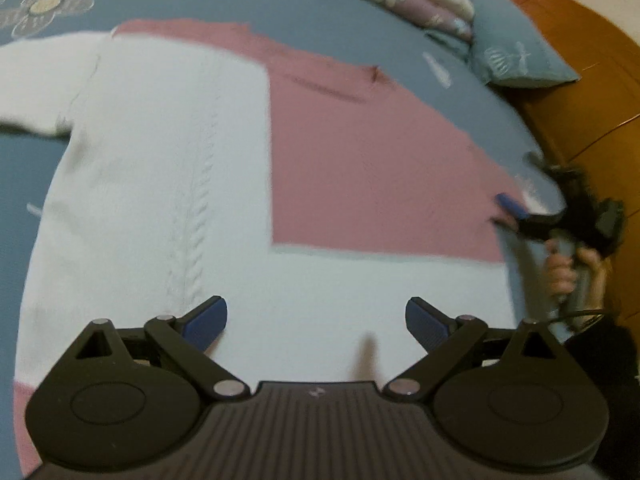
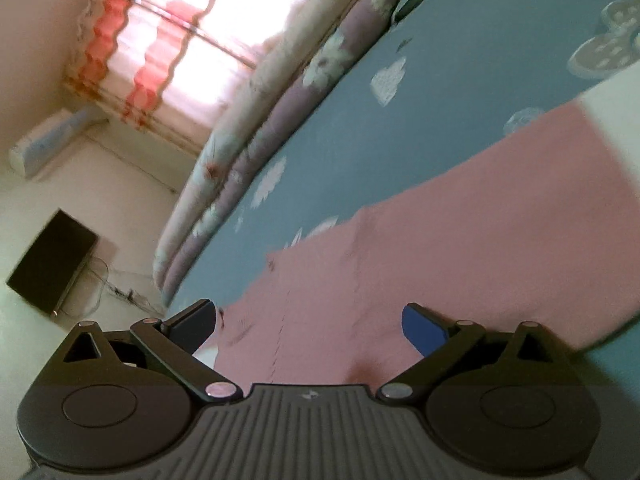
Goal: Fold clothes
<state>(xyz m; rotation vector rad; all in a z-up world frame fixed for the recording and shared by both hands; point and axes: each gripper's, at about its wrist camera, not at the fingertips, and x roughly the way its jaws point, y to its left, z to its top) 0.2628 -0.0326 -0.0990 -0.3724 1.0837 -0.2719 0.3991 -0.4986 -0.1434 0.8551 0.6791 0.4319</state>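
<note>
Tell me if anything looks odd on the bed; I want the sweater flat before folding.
Nothing looks damaged or spilled. The pink and white sweater lies mostly flat on the blue bedsheet. Only its pink edge near the right gripper looks ragged and a little rumpled. Both grippers' jaws stand open, holding nothing.
</note>
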